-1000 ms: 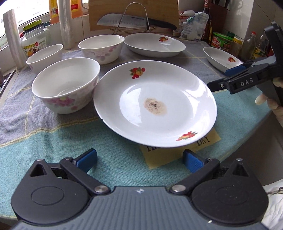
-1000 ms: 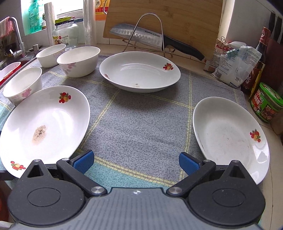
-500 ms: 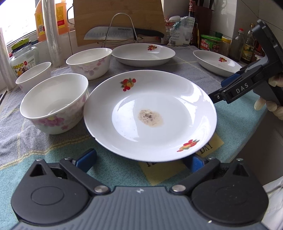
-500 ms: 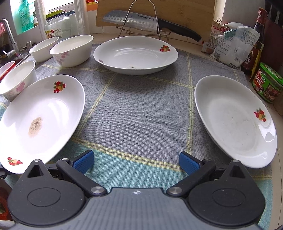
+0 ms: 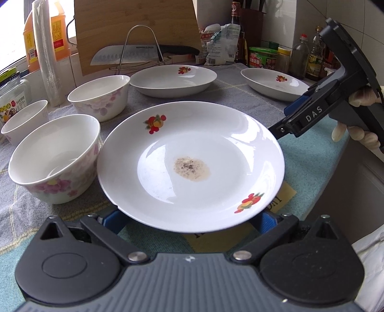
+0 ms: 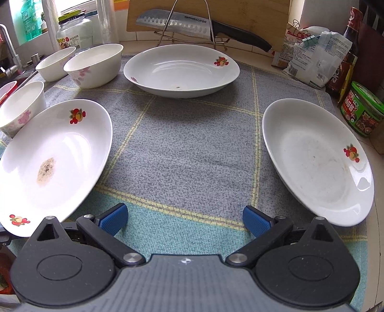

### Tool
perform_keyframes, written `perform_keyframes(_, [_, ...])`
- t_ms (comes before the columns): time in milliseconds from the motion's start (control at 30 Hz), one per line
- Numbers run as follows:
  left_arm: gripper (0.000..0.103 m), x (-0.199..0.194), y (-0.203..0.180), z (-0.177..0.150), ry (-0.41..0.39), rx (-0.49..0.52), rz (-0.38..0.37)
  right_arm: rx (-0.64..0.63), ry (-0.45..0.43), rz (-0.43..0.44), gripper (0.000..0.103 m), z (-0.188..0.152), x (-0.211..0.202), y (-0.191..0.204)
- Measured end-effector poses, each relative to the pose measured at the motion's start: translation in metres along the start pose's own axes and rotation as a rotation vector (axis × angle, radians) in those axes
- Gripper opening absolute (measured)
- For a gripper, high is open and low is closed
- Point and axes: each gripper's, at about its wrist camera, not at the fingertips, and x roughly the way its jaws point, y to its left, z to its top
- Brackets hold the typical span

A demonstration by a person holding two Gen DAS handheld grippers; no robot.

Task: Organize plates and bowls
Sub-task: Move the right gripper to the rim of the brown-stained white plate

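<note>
A white plate with fruit prints and a brown stain (image 5: 189,165) lies right in front of my left gripper (image 5: 189,219), which is open with its blue pads under the plate's near rim. The same plate shows at the left of the right wrist view (image 6: 50,158). My right gripper (image 6: 184,219) is open and empty over the cloth; it also shows in the left wrist view (image 5: 312,115), beside the stained plate's right edge. A second plate (image 6: 316,160) lies to the right, a third (image 6: 181,69) at the back. Three floral bowls (image 5: 54,158) (image 5: 99,97) (image 5: 24,121) stand left.
A grey and teal cloth (image 6: 187,144) covers the counter. A knife on a wire rack (image 6: 192,22) leans on a wooden board at the back. Jars, bottles and packets (image 6: 362,108) crowd the right edge. A glass jar (image 6: 72,33) stands back left.
My left gripper has moved forward and lower, so its pads now sit under the stained plate's near rim. My right gripper has moved slightly forward over the cloth.
</note>
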Motion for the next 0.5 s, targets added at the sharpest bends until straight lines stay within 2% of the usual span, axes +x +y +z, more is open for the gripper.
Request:
perform_keyframes(167, [0.103, 0.000, 0.003, -0.003, -0.022, 0.016, -0.019, 0.054, -0.006, -0.023, 0.103, 0.003, -0.012, -0.006])
perform_keyframes(300, [0.103, -0.002, 0.005, -0.006, -0.046, 0.025, -0.032, 0.077, -0.051, -0.027, 0.103, 0.016, -0.033, -0.006])
perform_keyframes(367, [0.103, -0.002, 0.006, -0.007, -0.052, 0.028, -0.034, 0.078, -0.071, -0.005, 0.103, 0.023, -0.041, -0.002])
perform_keyframes(500, [0.103, -0.003, 0.006, -0.009, -0.064, 0.027, -0.035, 0.051, -0.082, 0.106, 0.103, 0.041, -0.041, 0.015])
